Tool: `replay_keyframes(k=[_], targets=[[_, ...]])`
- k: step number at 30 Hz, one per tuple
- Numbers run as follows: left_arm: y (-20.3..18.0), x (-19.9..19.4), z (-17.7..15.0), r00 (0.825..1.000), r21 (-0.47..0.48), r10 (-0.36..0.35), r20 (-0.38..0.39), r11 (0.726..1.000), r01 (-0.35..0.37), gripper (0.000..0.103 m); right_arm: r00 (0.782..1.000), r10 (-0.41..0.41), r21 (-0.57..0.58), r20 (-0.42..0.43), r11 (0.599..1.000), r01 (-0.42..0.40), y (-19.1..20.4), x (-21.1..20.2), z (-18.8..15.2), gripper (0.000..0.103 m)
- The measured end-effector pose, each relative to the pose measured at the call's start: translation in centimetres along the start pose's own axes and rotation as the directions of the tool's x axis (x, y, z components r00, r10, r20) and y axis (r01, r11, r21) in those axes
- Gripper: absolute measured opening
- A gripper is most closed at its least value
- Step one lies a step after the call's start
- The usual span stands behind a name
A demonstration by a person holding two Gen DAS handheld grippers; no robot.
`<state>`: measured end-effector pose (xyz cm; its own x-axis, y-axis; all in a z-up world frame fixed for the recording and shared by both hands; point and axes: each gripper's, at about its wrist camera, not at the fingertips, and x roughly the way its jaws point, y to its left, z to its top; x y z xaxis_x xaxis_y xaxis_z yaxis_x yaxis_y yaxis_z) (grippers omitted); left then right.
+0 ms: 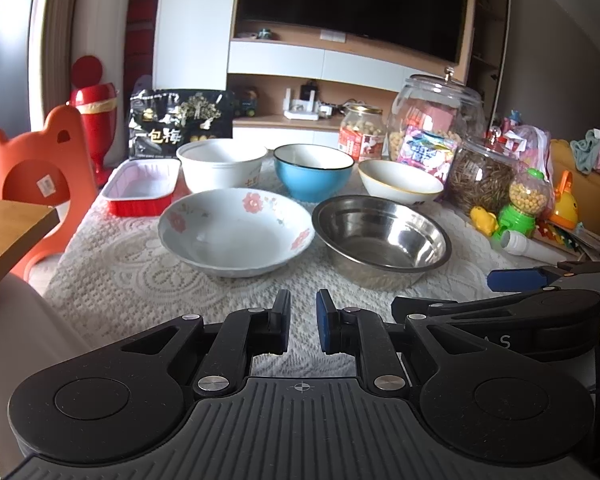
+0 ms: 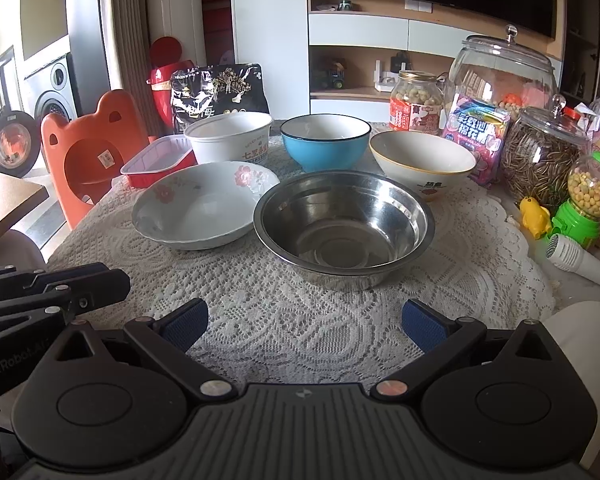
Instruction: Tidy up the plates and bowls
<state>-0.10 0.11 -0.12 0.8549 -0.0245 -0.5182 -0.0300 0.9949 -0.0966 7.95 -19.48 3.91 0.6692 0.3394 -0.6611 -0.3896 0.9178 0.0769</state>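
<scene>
Left gripper [image 1: 303, 322] hovered over the table's near edge, jaws narrow, holding nothing. Right gripper [image 2: 305, 326] beside it, jaws wide, empty too. On the lace tablecloth [image 2: 284, 312]: floral plate [image 2: 204, 204] and steel bowl [image 2: 344, 224] side by side in the front row; behind them white paper bowl [image 2: 230, 138], blue bowl [image 2: 325, 142], gold-rimmed white bowl [image 2: 422, 164]. Red foil tray [image 2: 158, 162] at the left edge, snack jars [image 2: 540, 160] along the right edge

Both wrist views: low at near tabletop [image 1: 140, 280] edge, facing far; left camera sits left. Shared: bowls, jars.
</scene>
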Motion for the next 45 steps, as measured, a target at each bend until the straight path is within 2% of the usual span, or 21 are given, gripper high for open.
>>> replay_keyframes(k=[45], targets=[[0.20, 0.14, 0.01, 1.000, -0.009, 0.008, -0.010, 1.000, -0.008, 0.017, 1.000, 0.005, 0.010, -0.009, 1.000, -0.005, -0.20, 0.01, 0.08, 0.103]])
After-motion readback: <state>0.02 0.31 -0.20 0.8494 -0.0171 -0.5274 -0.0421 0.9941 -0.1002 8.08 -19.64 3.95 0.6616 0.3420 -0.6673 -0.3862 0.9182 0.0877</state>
